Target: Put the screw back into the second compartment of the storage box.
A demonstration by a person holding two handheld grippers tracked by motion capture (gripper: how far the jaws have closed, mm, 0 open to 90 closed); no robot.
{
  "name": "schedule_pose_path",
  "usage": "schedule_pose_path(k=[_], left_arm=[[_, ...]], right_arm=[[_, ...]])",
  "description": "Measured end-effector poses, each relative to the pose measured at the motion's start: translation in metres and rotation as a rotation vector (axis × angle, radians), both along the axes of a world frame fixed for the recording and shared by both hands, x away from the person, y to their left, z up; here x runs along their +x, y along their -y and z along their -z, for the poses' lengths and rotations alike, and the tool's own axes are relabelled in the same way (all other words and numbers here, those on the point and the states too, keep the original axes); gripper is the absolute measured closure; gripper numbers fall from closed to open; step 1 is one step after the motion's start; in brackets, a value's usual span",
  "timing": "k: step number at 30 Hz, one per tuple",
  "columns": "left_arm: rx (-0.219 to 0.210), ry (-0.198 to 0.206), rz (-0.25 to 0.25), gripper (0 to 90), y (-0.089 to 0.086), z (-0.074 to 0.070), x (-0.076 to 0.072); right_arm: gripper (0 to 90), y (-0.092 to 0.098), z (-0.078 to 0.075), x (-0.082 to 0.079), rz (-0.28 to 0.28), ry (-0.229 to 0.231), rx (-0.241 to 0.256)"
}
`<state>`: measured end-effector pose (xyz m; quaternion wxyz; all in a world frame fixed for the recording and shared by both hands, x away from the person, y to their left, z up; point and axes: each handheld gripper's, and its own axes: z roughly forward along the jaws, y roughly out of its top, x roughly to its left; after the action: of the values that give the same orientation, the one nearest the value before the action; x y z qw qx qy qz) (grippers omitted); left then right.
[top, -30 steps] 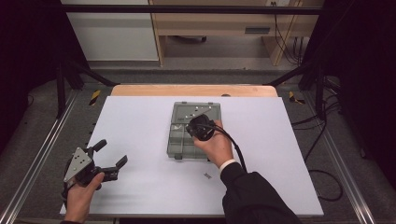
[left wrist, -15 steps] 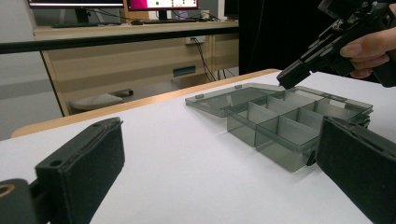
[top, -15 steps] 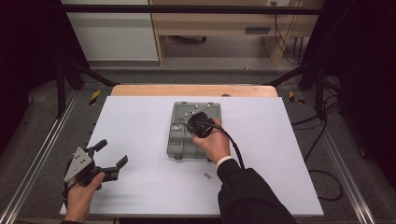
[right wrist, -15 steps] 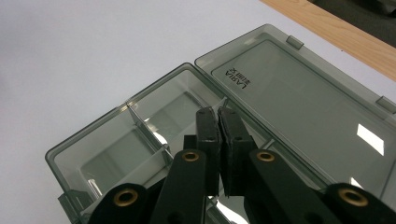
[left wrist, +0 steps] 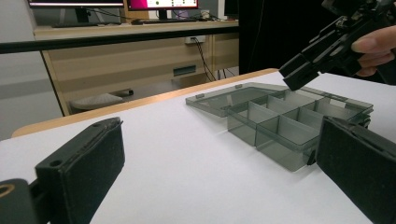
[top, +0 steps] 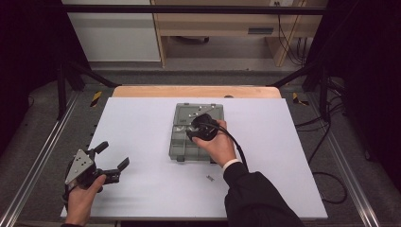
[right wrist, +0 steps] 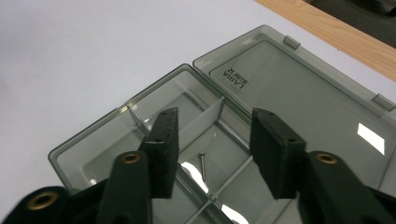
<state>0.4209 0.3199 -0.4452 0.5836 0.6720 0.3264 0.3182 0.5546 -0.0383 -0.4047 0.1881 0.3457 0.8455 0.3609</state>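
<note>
Item: smoky transparent compartment box (top: 189, 142), lying open near the middle of the white bench (top: 142, 127), its lid (top: 198, 112) folded flat toward the far edge and carrying small lettering on its inner face (right wrist: 236, 77); interior split by thin dividers into several bins. Contents: one small screw (right wrist: 202, 164) lying loose on the floor of a bin next to the hinge line, seen between the jaws in the right gripper view. Loose part: a second small screw (top: 209, 178) on the bench surface, just near-side of the box and to its right, apart from it. Right hand-held gripper (top: 195, 128): held over the box in the person's right hand (top: 218, 146), jaws spread with a clear gap and nothing between them, tips poised above the bin holding the screw, not touching it; black cable trailing back along the dark sleeve. Left hand-held gripper (top: 113, 158): at the near left corner of the bench, well apart from the box, held in the left hand (top: 82, 201), jaws spread wide and empty, grey three-cornered plate on top; its view looks across the bench to the box at the right
</note>
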Motion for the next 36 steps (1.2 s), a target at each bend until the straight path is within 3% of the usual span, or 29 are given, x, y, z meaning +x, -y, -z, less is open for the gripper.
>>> schedule_pose_path(k=[3,8,11,16,25,27,36], left_arm=[[0.001,-0.001,-0.001,1.1,0.000,0.000,0.000],[0.001,-0.001,-0.003,1.1,0.000,0.000,0.000],[0.002,-0.002,-0.003,1.0,0.000,0.000,0.000],[0.001,-0.002,-0.003,1.0,-0.001,0.000,0.000],[0.005,-0.004,-0.003,1.0,0.000,0.000,-0.001],[0.004,-0.004,-0.003,1.0,0.000,0.000,-0.001],[0.010,-0.006,-0.001,1.0,0.000,0.000,-0.001]], right_arm=[[37.5,0.001,-0.004,-0.005,0.006,0.019,-0.022],[25.1,0.006,-0.015,-0.018,-0.012,0.010,-0.036],[18.6,0.009,-0.021,-0.026,-0.030,-0.020,-0.035],[10.5,0.013,-0.029,-0.044,-0.078,-0.060,-0.075],[9.5,0.025,-0.029,-0.073,-0.132,-0.116,-0.145],[9.7,0.031,-0.026,-0.082,-0.137,-0.136,-0.181],[10.6,0.047,-0.017,-0.089,-0.124,-0.191,-0.222]])
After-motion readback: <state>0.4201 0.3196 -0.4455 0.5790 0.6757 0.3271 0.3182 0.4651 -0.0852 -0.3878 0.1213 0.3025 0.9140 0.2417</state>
